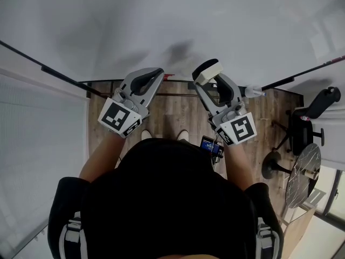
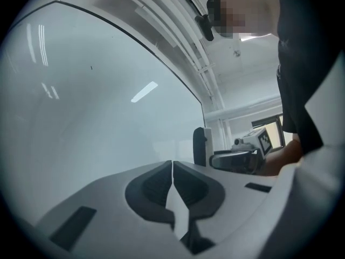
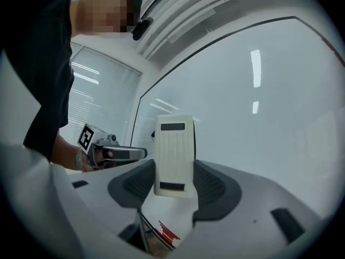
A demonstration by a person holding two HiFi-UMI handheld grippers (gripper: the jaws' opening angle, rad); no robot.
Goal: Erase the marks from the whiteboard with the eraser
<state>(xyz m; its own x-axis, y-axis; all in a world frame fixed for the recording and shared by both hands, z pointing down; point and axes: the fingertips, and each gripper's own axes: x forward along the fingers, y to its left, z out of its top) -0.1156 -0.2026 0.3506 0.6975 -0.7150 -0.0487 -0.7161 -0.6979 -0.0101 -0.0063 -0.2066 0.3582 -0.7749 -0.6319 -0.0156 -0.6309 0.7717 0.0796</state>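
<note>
Right gripper view: right hand-held gripper (image 3: 174, 183) clamps eraser (image 3: 174, 147).

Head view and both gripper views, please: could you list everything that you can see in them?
whiteboard: one, white, black-framed, ahead.
speck: one, dark, whiteboard's upper left.
smear: one, red, whiteboard's lower edge.
eraser: one, cream, in the right claw.
chair: one, black, on the floor, right.
floor: one, brown wood, below the whiteboard.
left claw: one, grey, shut, empty, near the whiteboard.
right claw: one, grey, shut on the eraser.
</note>
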